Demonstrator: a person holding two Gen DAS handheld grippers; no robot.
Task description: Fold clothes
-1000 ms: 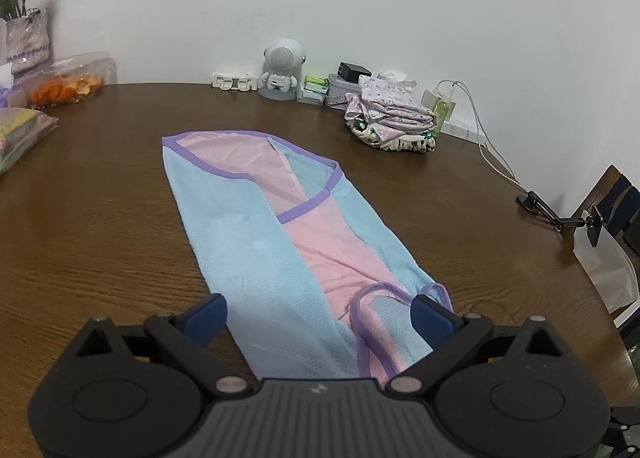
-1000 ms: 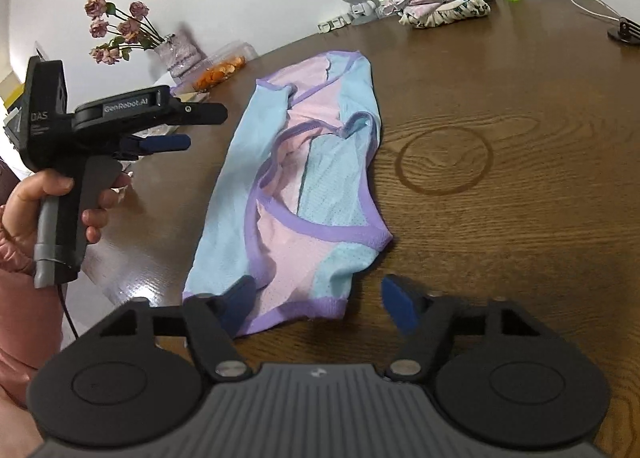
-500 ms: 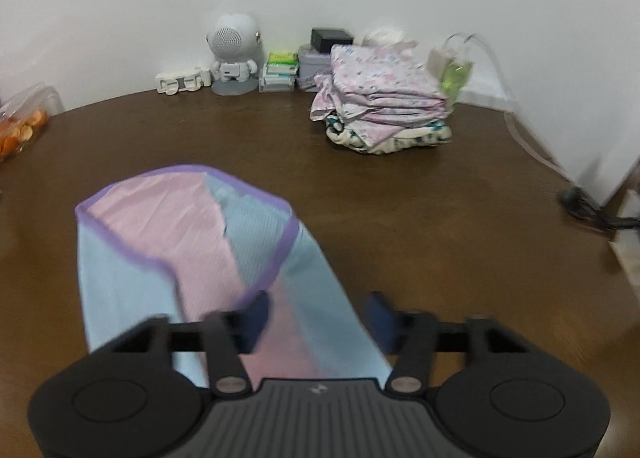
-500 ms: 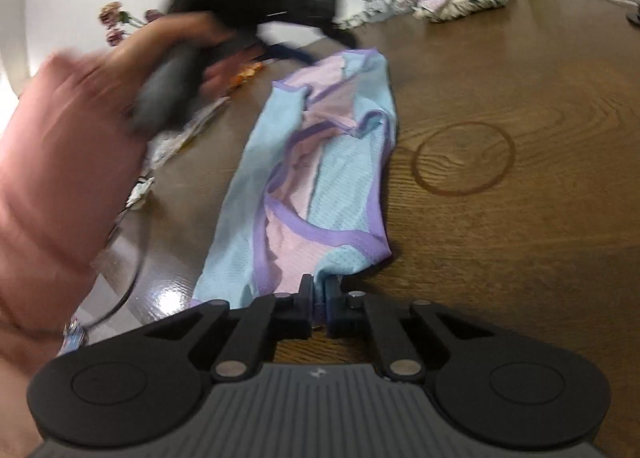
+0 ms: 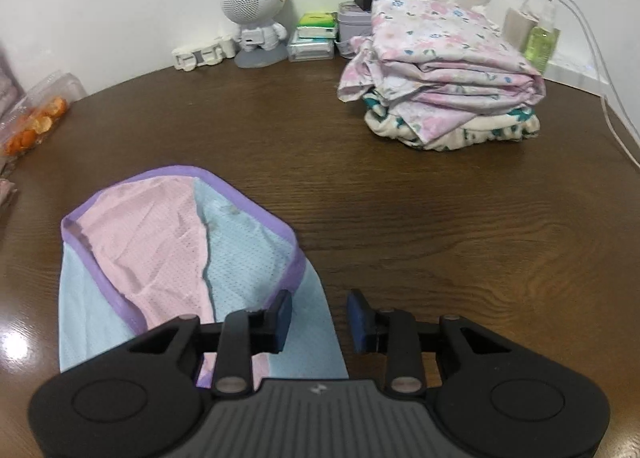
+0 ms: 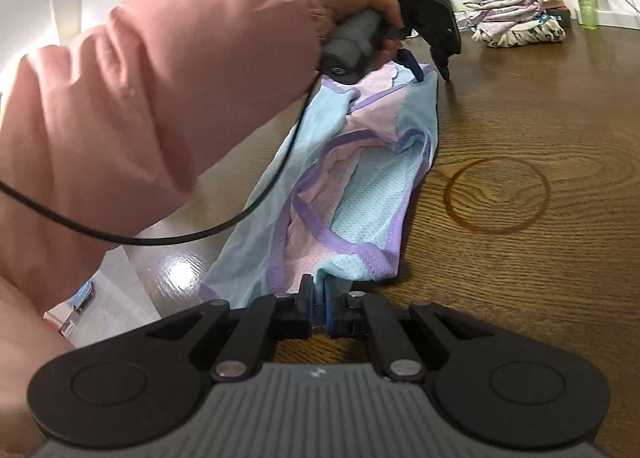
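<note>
A pink and light-blue mesh garment (image 5: 168, 254) with purple trim lies stretched along the brown table (image 5: 440, 218). My left gripper (image 5: 319, 316) is open over the garment's far right edge, its left finger on the cloth and its right finger over bare wood. In the right wrist view the same garment (image 6: 360, 194) runs away from me, and my right gripper (image 6: 319, 304) is shut on its near hem. The left gripper (image 6: 430, 66) shows there too, held by a hand in a pink sleeve (image 6: 160, 106), at the garment's far end.
A stack of folded floral clothes (image 5: 444, 74) sits at the back right. Along the wall stand a white robot-shaped speaker (image 5: 254, 18), small boxes (image 5: 314, 38), a green bottle (image 5: 542, 40) and white cables. A packet of orange fruit (image 5: 34, 124) lies far left.
My left gripper swung forward to the garment's far end and its jaws narrowed. My right gripper closed on the near hem about half a second ago and still holds it.
</note>
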